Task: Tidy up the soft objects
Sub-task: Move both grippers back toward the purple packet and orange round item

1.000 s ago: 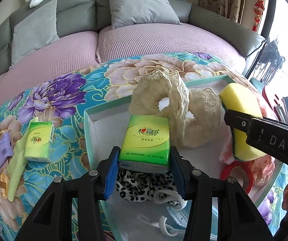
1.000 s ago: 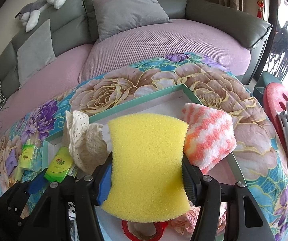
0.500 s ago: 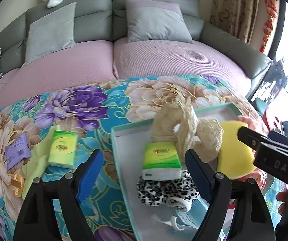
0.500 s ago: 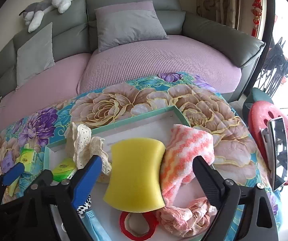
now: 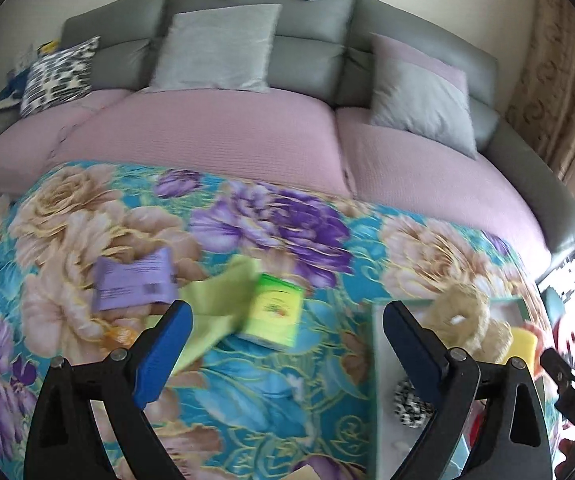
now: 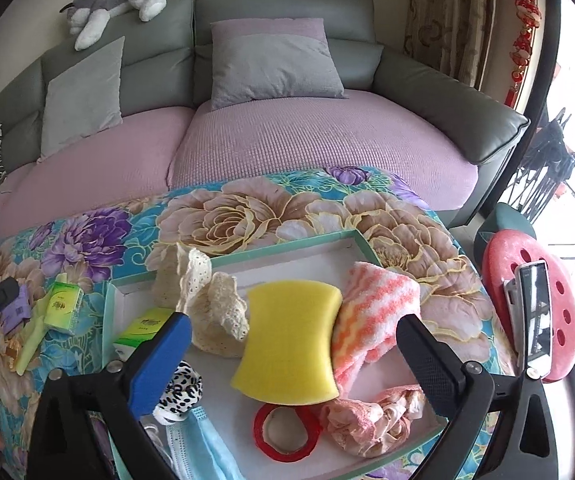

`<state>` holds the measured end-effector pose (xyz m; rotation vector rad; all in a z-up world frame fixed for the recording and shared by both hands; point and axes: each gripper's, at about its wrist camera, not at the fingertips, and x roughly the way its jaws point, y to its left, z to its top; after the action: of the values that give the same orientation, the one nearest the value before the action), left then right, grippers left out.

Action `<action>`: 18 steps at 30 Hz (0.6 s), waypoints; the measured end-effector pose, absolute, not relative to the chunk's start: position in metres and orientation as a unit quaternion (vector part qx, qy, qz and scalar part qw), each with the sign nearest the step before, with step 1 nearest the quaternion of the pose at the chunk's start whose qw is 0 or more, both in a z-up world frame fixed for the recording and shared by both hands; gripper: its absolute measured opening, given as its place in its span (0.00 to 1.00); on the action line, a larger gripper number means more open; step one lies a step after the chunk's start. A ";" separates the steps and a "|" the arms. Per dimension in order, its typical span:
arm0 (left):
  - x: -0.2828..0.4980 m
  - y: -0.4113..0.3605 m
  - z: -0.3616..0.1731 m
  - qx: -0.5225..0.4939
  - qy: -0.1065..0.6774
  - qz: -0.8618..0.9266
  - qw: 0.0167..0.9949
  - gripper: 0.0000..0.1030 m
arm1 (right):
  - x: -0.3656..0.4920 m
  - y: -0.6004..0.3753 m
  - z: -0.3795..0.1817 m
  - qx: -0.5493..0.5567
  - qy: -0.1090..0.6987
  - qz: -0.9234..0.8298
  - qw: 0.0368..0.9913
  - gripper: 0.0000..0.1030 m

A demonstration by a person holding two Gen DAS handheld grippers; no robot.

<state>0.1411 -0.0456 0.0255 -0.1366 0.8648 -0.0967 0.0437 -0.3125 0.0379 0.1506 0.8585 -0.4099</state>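
My left gripper (image 5: pixel 287 336) is open and empty above the floral cloth, with a green tissue pack (image 5: pixel 273 311) lying just beyond its fingertips on a light green cloth (image 5: pixel 215 300). A purple packet (image 5: pixel 133 280) lies to the left. My right gripper (image 6: pixel 293 344) is open and empty over the green-rimmed tray (image 6: pixel 287 246). In the tray lie a yellow sponge (image 6: pixel 291 340), a cream lace piece (image 6: pixel 207 300), a pink striped towel (image 6: pixel 375 308), a second green tissue pack (image 6: pixel 143 330), a pink scrunchie (image 6: pixel 371 420), a leopard scrunchie (image 6: pixel 179 390), a blue mask (image 6: pixel 203 440) and red tape (image 6: pixel 287 432).
The table wears a floral cloth (image 5: pixel 247 392). A grey and pink sofa (image 6: pixel 287 140) with cushions stands behind, a plush toy (image 6: pixel 119 0) on its back. A red stool (image 6: pixel 527 312) holding a phone stands at the right.
Both grippers opened and drew back: the left let go of the tissue pack in the tray and swung left over the other pack; the right left the sponge in the tray.
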 end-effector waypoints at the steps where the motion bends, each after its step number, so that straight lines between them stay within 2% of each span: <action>1: 0.141 -0.036 0.026 -0.075 0.419 -0.036 0.904 0.93 | 0.046 -0.306 0.037 0.070 0.414 -0.191 0.887 1.00; 9: 0.138 0.050 0.016 -0.157 0.427 0.065 0.888 0.94 | 0.067 -0.239 0.031 0.051 0.419 -0.104 0.900 1.00; 18: 0.136 0.098 0.005 -0.167 0.428 0.139 0.877 0.94 | 0.091 -0.152 0.003 0.013 0.441 -0.013 0.897 1.00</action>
<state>0.1357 0.0980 0.0046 -0.3485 0.8938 0.2905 0.0911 -0.1519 0.0025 0.0266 0.9136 -0.0273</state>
